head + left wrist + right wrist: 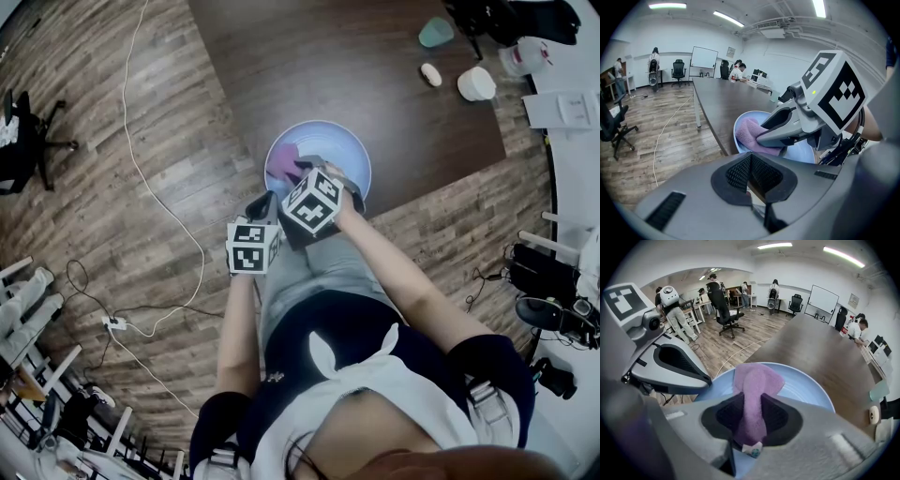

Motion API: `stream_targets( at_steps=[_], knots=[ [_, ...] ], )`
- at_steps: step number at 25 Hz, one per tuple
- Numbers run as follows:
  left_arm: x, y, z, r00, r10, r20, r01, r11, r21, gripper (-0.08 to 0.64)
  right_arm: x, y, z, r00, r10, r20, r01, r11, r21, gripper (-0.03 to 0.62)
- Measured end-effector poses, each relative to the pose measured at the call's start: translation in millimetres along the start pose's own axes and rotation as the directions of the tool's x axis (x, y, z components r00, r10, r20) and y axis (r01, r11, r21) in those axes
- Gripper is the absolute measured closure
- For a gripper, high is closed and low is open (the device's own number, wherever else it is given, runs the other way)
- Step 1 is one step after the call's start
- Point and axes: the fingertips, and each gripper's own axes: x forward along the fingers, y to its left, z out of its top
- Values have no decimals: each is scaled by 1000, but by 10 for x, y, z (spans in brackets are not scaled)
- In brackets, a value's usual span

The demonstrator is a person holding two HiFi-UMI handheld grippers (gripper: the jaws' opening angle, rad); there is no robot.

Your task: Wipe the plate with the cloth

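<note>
- The right gripper (pixel 751 401) has its jaws clamped on the purple cloth (pixel 757 380), whose free end lies on the blue plate (pixel 806 390).
- The left gripper (pixel 751 159) has its jaws nearly together at the plate's near rim, seemingly pinching it.
- The plate sits at the edge of the dark surface (pixel 356 75); a white cable (pixel 150 159) trails over the wooden floor (pixel 84 103).

A long dark table (pixel 356 75) stands on a wooden floor (pixel 94 216), where a thin white cable (pixel 657 137) runs. On the table's far part lie a teal cup (pixel 436 32), a small oval object (pixel 431 74) and a white round container (pixel 476 83), near each other. A whiteboard (pixel 703 57) stands behind.
</note>
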Motion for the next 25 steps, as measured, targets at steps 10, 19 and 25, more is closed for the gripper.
stream_targets(
  at_steps=[10, 19, 25],
  knots=[
    [16, 6, -2, 1000, 6, 5, -6, 1000, -3, 555, -45, 164, -5, 991, 131, 39, -135, 982, 135, 483],
    [10, 15, 13, 1000, 21, 0, -21, 1000, -4, 555, -83, 287, -23, 980, 195, 51, -200, 965, 168, 483],
    [11, -18, 6, 1000, 25, -14, -25, 1000, -7, 555, -96, 300, -42, 975, 211, 64, -219, 961, 169, 483]
  ],
)
